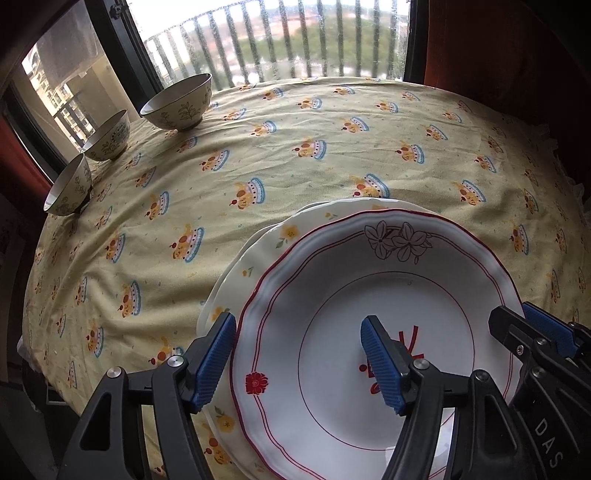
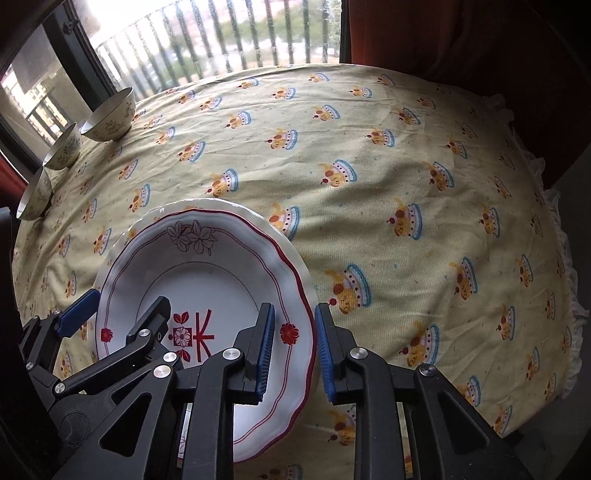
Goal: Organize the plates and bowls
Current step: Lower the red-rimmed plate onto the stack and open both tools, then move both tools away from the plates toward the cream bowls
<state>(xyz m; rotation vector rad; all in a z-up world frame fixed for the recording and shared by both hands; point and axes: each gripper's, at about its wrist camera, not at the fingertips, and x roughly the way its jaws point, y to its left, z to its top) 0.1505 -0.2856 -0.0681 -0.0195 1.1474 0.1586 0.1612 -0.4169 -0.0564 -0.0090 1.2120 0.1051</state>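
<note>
A white plate with a red scalloped rim (image 1: 369,258) (image 2: 221,266) lies on a cream plate with yellow flowers (image 1: 258,251) (image 2: 240,206) on the tablecloth. My left gripper (image 1: 299,363) (image 2: 118,308) is open and straddles the top plate's left rim, one pad outside the edge and one over the well, neither touching. My right gripper (image 2: 293,350) (image 1: 522,321) is shut on the top plate's right rim, one pad on the inner slope and one against the outer edge. Three cream bowls with leaf prints (image 1: 177,103) (image 1: 109,138) (image 1: 70,188) stand in a row at the far left.
A yellow tablecloth (image 1: 332,122) with a cake print covers the table, its frilled edge (image 2: 569,280) at the right. A window with a balcony railing (image 1: 277,44) lies behind the far edge. Dark red curtains (image 2: 461,33) hang at the back right.
</note>
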